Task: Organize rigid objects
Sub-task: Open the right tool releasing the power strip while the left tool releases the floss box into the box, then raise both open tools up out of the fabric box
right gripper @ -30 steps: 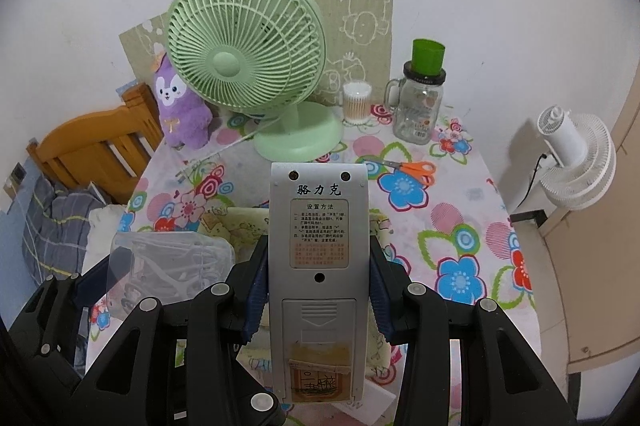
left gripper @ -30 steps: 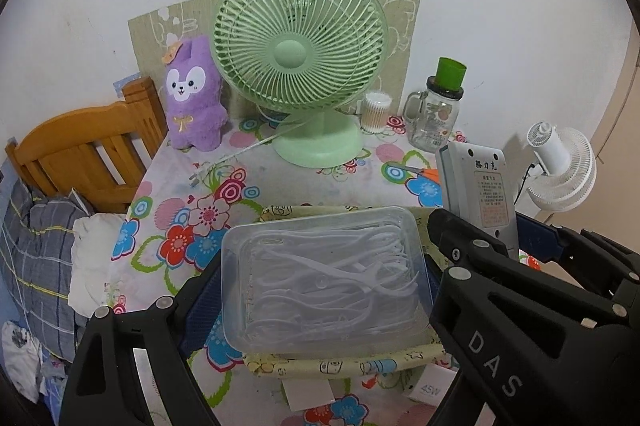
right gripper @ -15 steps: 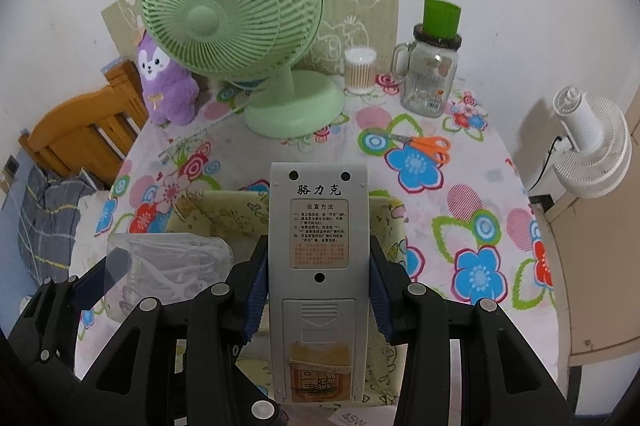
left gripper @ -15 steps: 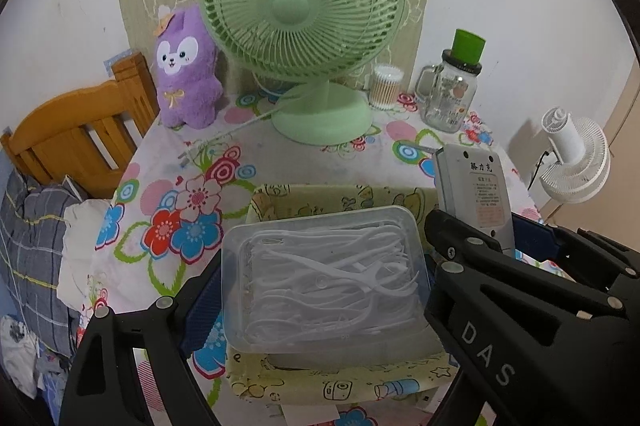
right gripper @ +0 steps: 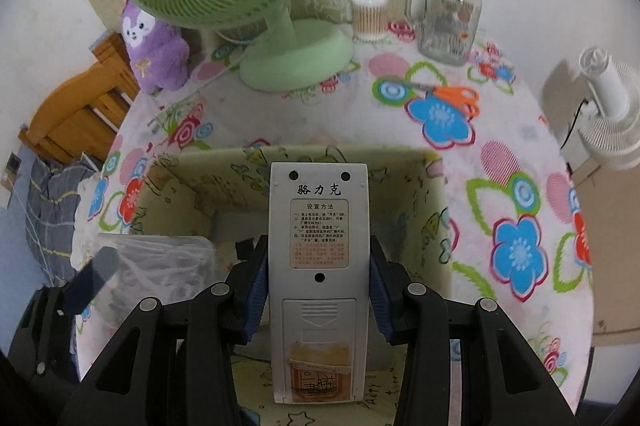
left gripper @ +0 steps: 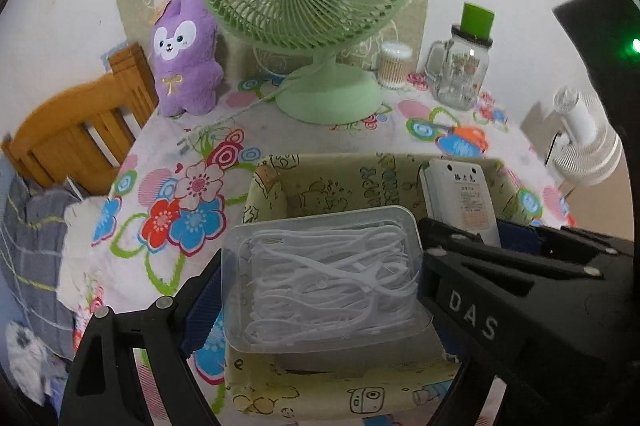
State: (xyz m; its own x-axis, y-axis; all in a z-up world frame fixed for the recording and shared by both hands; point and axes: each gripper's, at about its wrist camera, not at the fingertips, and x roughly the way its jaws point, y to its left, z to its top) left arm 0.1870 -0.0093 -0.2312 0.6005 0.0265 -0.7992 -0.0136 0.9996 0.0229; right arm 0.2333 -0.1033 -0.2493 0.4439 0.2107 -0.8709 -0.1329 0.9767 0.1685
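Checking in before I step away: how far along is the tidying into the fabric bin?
Nothing visibly lies in the fabric bin yet. In hand: the left gripper holds the clear floss-pick box over the bin, and the right gripper holds the grey remote over it. Left: release both; the orange scissors lie on the table.

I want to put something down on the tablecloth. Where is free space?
Free: the cloth between the plush rabbit and the storage box, and right of the box below the scissors. Crowded: the back edge, with fan, cotton swabs, jar.
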